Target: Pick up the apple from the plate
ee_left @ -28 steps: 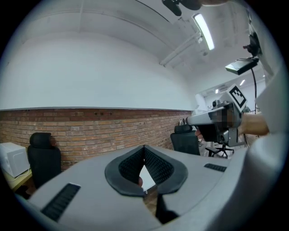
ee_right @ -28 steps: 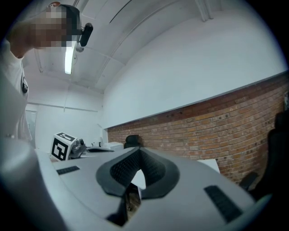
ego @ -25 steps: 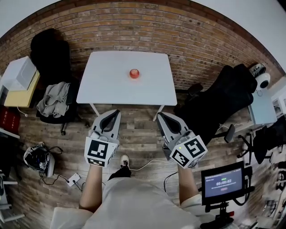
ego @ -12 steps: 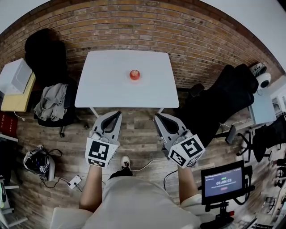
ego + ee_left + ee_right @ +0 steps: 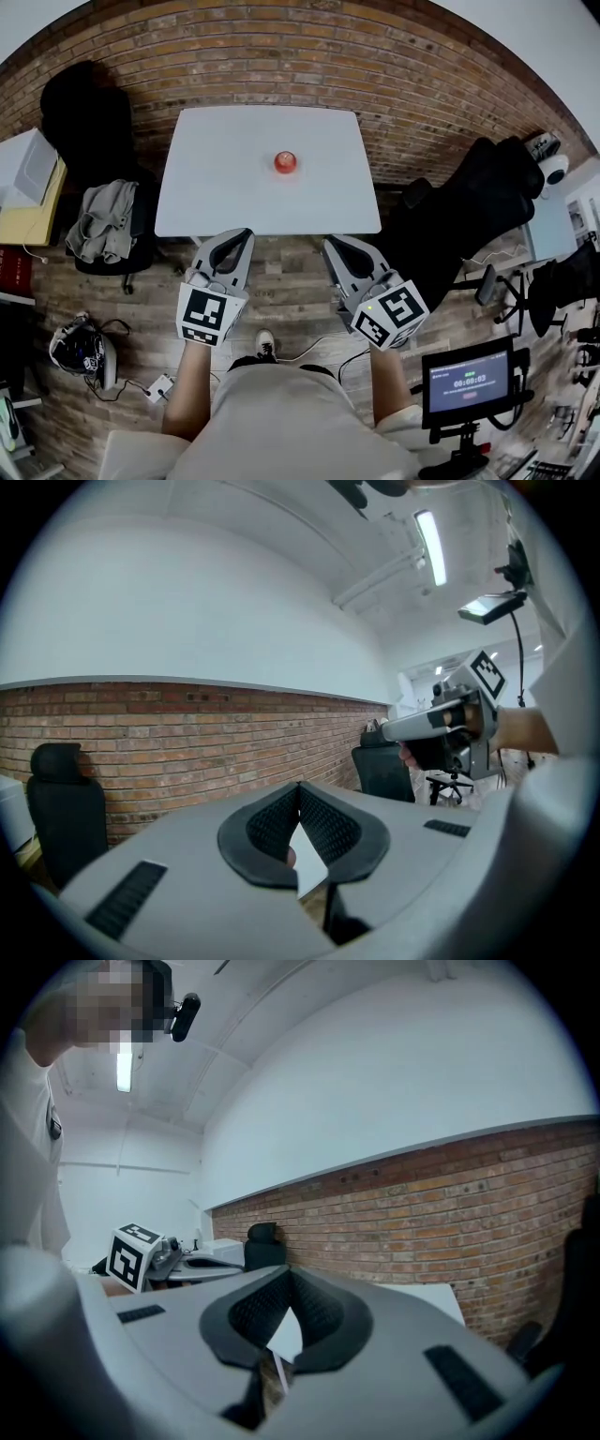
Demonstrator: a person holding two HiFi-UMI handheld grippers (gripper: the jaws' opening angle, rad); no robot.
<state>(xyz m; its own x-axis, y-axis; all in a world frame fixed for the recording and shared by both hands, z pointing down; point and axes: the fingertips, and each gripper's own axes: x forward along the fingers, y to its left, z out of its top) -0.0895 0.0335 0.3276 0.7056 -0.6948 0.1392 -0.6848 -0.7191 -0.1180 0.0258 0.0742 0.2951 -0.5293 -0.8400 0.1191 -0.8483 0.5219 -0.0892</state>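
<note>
- Since the earlier frame, the white worktop point(image 5: 216, 202) and the apple point(image 5: 285, 161) on it have slid lower and nearer in the head view. The tips of both tools now reach the worktop's near edge instead of hanging short of it over the wooden floor point(image 5: 281, 291).
- The left tool point(image 5: 242, 236) is closed on nothing. In the left gripper view its ribbed pads point(image 5: 323, 832) meet at the tip, and only the worktop shows through the gap below.
- The right tool point(image 5: 330, 244) is closed and empty too. Its pads point(image 5: 314, 1316) touch at the tip in the right gripper view.
- The apple sits near the middle of the worktop, well apart from both tools and roughly between their lines. It is too small here to tell whether a plate lies under it.
- The approach appears to be under way and the grasp not yet begun.
- Main risk: a tool that arrives with its jaws together would push the apple rather than straddle it, and a round fruit would likely roll off its spot, perhaps toward an edge.
- Second risk: if the jaws close off-centre on the smooth, curved skin, the apple could squirt out sideways.
- Third risk: with both tools advancing side by side, the idle one could knock the apple or scrape the worktop during the reach.
</note>
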